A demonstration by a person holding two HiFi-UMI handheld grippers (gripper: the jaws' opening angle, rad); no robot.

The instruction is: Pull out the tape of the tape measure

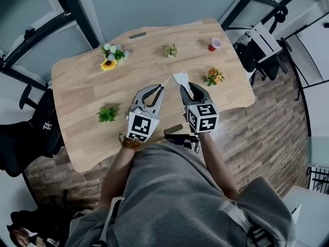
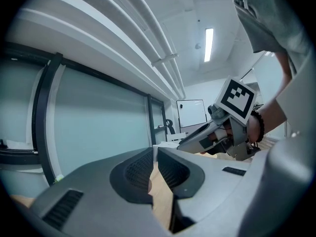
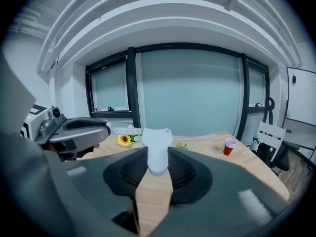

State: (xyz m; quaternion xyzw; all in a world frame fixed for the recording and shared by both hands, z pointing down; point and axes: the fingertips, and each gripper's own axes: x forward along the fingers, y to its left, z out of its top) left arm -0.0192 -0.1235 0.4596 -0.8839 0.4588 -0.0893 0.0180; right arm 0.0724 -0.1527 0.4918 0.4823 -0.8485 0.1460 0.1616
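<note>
My right gripper point(image 1: 184, 88) is shut on a white tape measure case point(image 1: 180, 77) and holds it just above the wooden table point(image 1: 82, 86). In the right gripper view the case point(image 3: 158, 149) stands upright between the dark pads. A short stretch of pale tape point(image 3: 123, 131) with printed marks runs left from it to the tip of my left gripper point(image 3: 106, 128). The head view shows this tape point(image 1: 168, 82) as a thin line between the two tips. My left gripper point(image 1: 161, 88) has its jaws drawn close on the tape's end. Its own view shows only a narrow slit between the pads point(image 2: 140, 169).
On the table stand a sunflower bunch point(image 1: 110, 58), a small green plant point(image 1: 170, 50), a red cup point(image 1: 215, 44), orange flowers point(image 1: 214, 76) and a leafy plant point(image 1: 107, 114). Chairs point(image 1: 259, 45) stand at the far right corner and at the left edge.
</note>
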